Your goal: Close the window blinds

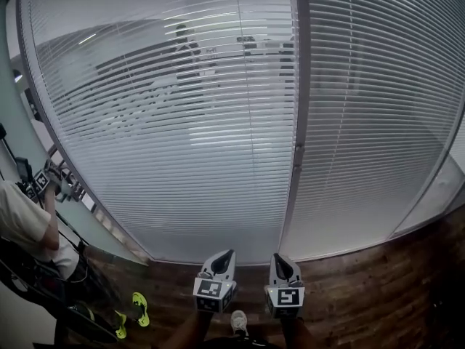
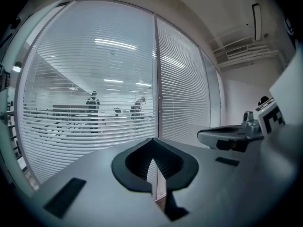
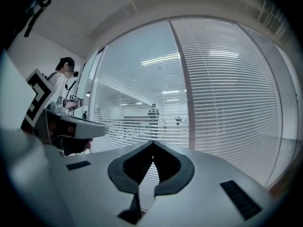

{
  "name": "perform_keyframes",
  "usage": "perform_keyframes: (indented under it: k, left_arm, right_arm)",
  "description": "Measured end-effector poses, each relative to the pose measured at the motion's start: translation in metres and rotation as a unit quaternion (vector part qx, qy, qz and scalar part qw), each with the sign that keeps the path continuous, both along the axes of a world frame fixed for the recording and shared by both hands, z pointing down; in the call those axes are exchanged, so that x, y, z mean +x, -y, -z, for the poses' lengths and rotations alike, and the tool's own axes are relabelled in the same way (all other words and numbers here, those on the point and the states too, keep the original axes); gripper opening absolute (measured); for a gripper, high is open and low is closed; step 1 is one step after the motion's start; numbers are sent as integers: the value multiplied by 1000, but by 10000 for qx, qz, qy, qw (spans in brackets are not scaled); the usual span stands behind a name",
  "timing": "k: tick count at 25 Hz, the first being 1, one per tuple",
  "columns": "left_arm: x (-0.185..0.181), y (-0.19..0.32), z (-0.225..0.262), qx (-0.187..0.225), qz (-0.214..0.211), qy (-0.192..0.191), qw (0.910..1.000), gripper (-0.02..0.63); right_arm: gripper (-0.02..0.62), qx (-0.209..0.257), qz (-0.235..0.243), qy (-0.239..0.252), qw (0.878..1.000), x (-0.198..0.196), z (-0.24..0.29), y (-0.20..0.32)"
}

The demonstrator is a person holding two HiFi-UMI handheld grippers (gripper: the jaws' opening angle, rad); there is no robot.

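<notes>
Head view: we stand facing a glazed wall, and its upright frame post (image 1: pixel 298 122) is our marker. The window blinds hang on both sides of it. The blind left of the post (image 1: pixel 182 137) has its slats turned flat, so we see through to an office and a figure (image 1: pixel 185 49) standing beyond the glass. The blind right of the post (image 1: pixel 378 107) reads much denser and lets little show through.

Our left gripper (image 1: pixel 227 253) is held low, just left of the post's foot, and our right gripper (image 1: pixel 282 257) is level with the foot of the post. They are side by side, both aimed at the blinds and apart from them. In the left gripper view the two jaws meet at their tips with nothing caught between them. The right gripper view shows the same: jaws pressed together and empty.

Far left of the post, another person in a white shirt (image 1: pixel 25 220) holds a marker-cubed gripper. Yellow-green shoes (image 1: pixel 139 307) rest on the dark wooden floor (image 1: pixel 378 297).
</notes>
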State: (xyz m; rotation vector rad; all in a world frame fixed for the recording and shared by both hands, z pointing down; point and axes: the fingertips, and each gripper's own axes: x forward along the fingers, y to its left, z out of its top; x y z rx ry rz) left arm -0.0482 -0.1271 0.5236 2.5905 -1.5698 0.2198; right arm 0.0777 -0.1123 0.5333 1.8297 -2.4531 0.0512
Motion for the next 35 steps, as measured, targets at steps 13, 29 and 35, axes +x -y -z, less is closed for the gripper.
perform_keyframes:
  k: [13, 29, 35]
  left_arm:
    - [-6, 83, 12, -18, -197, -46, 9998, 0]
    - [-29, 157, 20, 132, -450, -198, 9987, 0]
    - [-30, 171, 27, 202, -574, -202, 9979, 0]
  right_arm:
    - [3, -171, -421, -128, 9989, 14, 26, 86]
    - [3, 21, -714, -181, 9973, -9, 33, 159]
    - [3, 94, -855, -287, 9959, -8, 40, 163]
